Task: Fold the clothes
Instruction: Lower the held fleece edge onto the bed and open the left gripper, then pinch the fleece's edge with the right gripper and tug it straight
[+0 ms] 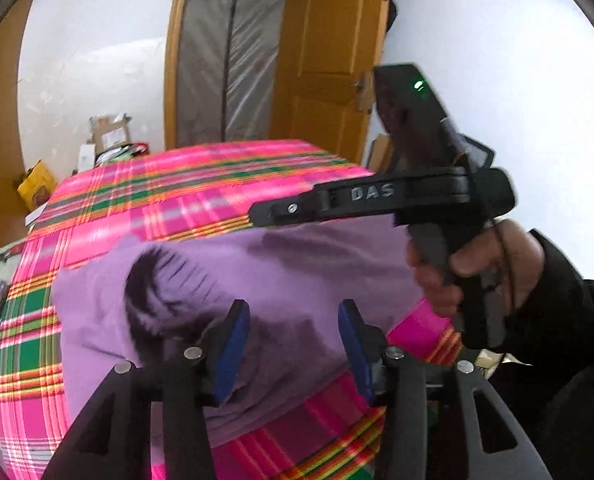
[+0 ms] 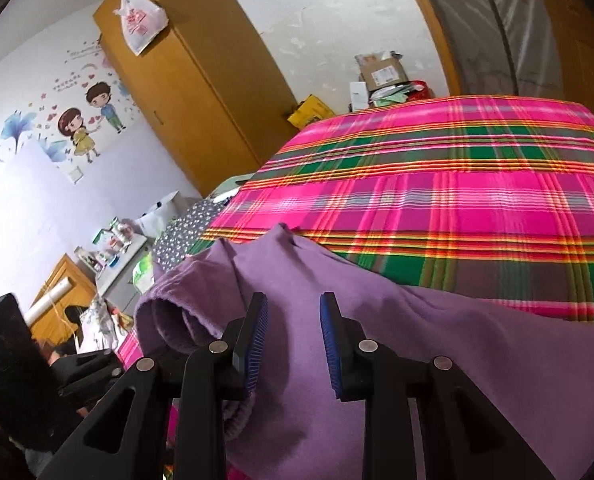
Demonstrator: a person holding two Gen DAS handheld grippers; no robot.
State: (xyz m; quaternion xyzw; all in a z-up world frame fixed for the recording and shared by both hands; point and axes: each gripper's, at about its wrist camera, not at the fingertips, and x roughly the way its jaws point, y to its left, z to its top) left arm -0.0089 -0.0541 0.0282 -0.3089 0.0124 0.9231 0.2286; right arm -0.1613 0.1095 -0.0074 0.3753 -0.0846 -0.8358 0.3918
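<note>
A purple garment lies partly folded on a bed with a pink, green and orange plaid cover. My left gripper hovers just above it, blue pads wide apart and open, with nothing pinched between them. A hand in a dark sleeve holds my right gripper over the garment's far edge. In the right wrist view the right gripper stands open above the purple garment, and cloth shows below the gap. A rolled sleeve cuff lies left of its left finger. The plaid cover stretches beyond.
A wooden wardrobe stands past the bed's far left corner, with cardboard boxes and a yellow box beside it. A dark spotted cloth hangs at the bed's left edge. A wooden door is behind the bed.
</note>
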